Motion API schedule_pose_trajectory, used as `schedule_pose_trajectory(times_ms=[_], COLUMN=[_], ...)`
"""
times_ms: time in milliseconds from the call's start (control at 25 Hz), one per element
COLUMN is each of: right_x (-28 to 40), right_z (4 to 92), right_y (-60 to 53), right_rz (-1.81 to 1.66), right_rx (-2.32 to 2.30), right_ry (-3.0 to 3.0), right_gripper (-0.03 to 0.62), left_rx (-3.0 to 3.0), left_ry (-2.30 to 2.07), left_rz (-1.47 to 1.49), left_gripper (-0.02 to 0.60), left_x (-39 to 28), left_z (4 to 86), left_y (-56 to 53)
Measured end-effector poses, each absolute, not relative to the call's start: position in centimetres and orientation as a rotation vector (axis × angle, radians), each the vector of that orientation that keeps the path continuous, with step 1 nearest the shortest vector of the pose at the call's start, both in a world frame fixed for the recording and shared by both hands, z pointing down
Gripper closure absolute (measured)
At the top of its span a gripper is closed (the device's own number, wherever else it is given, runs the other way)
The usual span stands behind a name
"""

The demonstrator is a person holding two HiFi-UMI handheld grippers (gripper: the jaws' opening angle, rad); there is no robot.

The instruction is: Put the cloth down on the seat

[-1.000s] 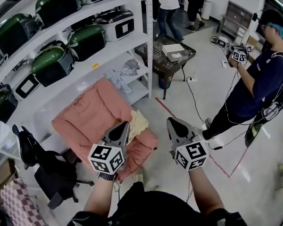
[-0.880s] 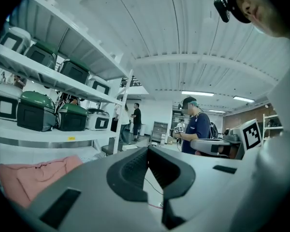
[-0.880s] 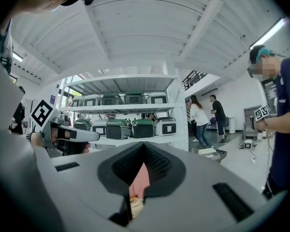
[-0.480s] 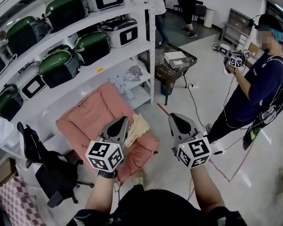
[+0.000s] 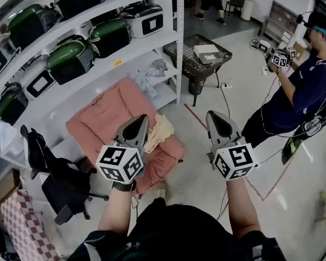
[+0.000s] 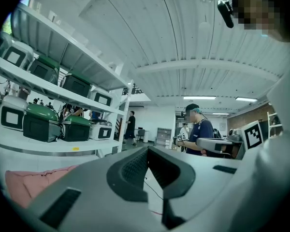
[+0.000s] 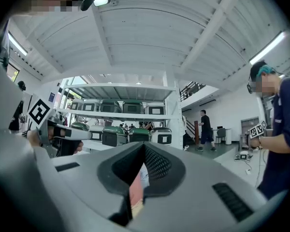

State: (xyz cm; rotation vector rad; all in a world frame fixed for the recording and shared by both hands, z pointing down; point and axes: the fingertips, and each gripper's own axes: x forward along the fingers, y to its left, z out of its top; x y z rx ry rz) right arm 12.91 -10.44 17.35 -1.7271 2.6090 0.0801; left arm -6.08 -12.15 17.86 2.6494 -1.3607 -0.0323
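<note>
A pale yellow cloth (image 5: 162,130) lies crumpled on the front right part of the pink cushioned seat (image 5: 106,126), which stands on the floor by the shelving. My left gripper (image 5: 139,118) hovers high over the seat, its jaws shut with nothing in them; its tip overlaps the cloth's left edge in the head view. My right gripper (image 5: 213,115) is held level beside it, over bare floor to the right of the seat, also shut and empty. The left gripper view shows closed jaws (image 6: 147,151) and a corner of the pink seat (image 6: 24,182). The right gripper (image 7: 144,146) faces the shelves.
White shelving (image 5: 176,64) with several green and white cases (image 5: 70,58) runs behind the seat; grey cloths (image 5: 149,75) lie on its low shelf. A black office chair (image 5: 54,184) stands at left, a black side table (image 5: 201,56) beyond. Another person (image 5: 301,94) with grippers stands at right.
Both grippers have risen together and stay shut. The yellow cloth rests on the seat throughout.
</note>
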Motion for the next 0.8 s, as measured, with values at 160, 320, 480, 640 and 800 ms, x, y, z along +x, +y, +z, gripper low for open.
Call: schedule_pose_trajectory(times_ms=[160,320,480,640,800], right_x=[12.5,12.2,12.0,11.8,11.9], right_z=[17.5,17.7,17.7,17.7,17.5], right_y=[-10.3,-10.1,-10.3,-10.4,-10.8], right_rz=[0.084,0.083,0.09,0.09,0.097], right_rx=[-1.73,-1.734,-1.735,-1.736,-1.734], right_ry=[2.61,2.615,2.619,2.626,2.63], right_gripper=[0.591,0.591,0.591,0.591,0.591], left_rx=[2.653,2.657,2.656,2.645,2.641], left_ry=[-1.357,-1.364,-1.377,-1.385,-1.394], left_rz=[-0.04,-0.032,-0.024,-0.026,-0.035], left_gripper=[0.575,0.575,0.575,0.575,0.575], left_x=[-6.4,-6.6,-6.8,-7.2,-7.4], left_z=[17.8,18.0,18.0,18.1,18.0], left_y=[-12.0,-11.9,-12.1,-12.4,-12.6])
